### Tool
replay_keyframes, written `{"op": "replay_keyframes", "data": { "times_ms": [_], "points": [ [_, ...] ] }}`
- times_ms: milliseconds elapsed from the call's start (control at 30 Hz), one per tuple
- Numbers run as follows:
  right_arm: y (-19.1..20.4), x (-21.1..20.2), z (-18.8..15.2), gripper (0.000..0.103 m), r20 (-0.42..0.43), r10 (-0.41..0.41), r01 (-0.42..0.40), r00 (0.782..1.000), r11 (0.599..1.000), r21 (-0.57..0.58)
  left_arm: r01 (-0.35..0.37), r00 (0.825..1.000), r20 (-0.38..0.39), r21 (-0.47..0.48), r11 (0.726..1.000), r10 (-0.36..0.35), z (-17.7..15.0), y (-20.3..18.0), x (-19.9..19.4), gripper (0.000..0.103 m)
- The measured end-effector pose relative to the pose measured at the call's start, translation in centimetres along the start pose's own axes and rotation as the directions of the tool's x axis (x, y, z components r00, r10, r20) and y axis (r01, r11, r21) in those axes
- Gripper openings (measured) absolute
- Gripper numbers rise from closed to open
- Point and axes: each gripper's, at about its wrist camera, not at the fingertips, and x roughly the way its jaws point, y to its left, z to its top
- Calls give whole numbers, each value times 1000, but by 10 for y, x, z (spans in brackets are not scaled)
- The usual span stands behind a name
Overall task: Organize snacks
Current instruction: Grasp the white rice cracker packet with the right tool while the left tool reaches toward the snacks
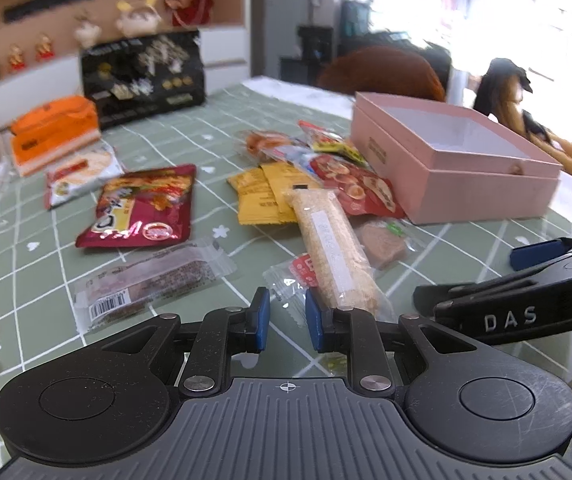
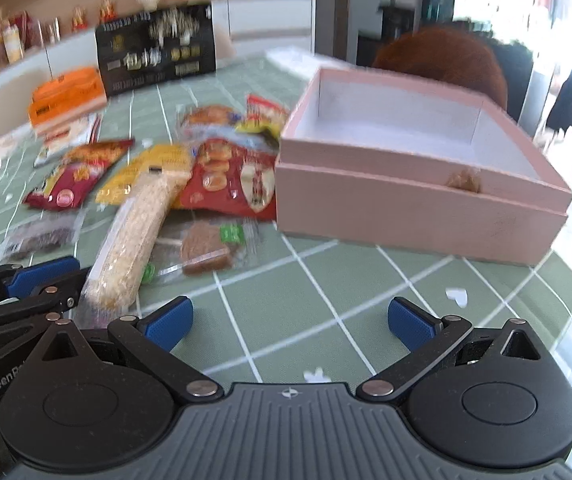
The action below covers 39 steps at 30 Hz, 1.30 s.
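The left gripper (image 1: 286,316) sat low and close to the camera, its blue pads (image 1: 261,318) pulled in near each other with nothing held between them. The right gripper (image 2: 289,320) was spread wide, and only bare green checked tablecloth (image 2: 325,280) lay between its pads.

The biggest thing was the pink box (image 2: 405,208). It stood ahead of the right gripper, a little to that gripper's right, open on top and white inside. Its long side ran across the view.

Far ahead of the left gripper stood a black bag (image 1: 144,76), with an orange box (image 1: 52,136) beside it.

A red snack bag (image 1: 142,208) lay flat ahead and to the left of the left gripper. Another red bag (image 1: 357,188) lay next to the pink box.

The long rice bar (image 1: 335,252) lay just ahead of the left gripper. It pointed away from the gripper, leaning a little left at the far end. Its near end sat right beside the right pad.

A brown bar in clear wrap (image 1: 150,280) lay to the left, turned almost sideways. Yellow packets (image 1: 262,192) lay past the rice bar. A small brown snack (image 1: 381,240) sat to its right.
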Motion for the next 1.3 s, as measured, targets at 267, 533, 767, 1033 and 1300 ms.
{"op": "replay_keyframes", "data": {
  "times_ms": [267,533,767,1033,1300],
  "points": [
    [4,-6,1,103,-108,-7,8,994,1000,6,56,997,48,-75,996,-53,90,98,3,29],
    [12,-17,8,99,-143,-14,14,990,1000,-2,-247,969,-52,-294,923,243,157,248,108,26],
    [13,-36,38,99,-108,4,-8,994,999,-31,-164,981,-146,-286,944,127,146,256,138,23],
    [22,-19,43,99,-158,29,-23,987,999,40,10,983,-176,-205,979,-47,99,188,93,22],
    [96,-22,54,99,-124,166,-179,978,978,-109,115,964,-198,-293,949,-178,69,182,54,21]
  ]
}}
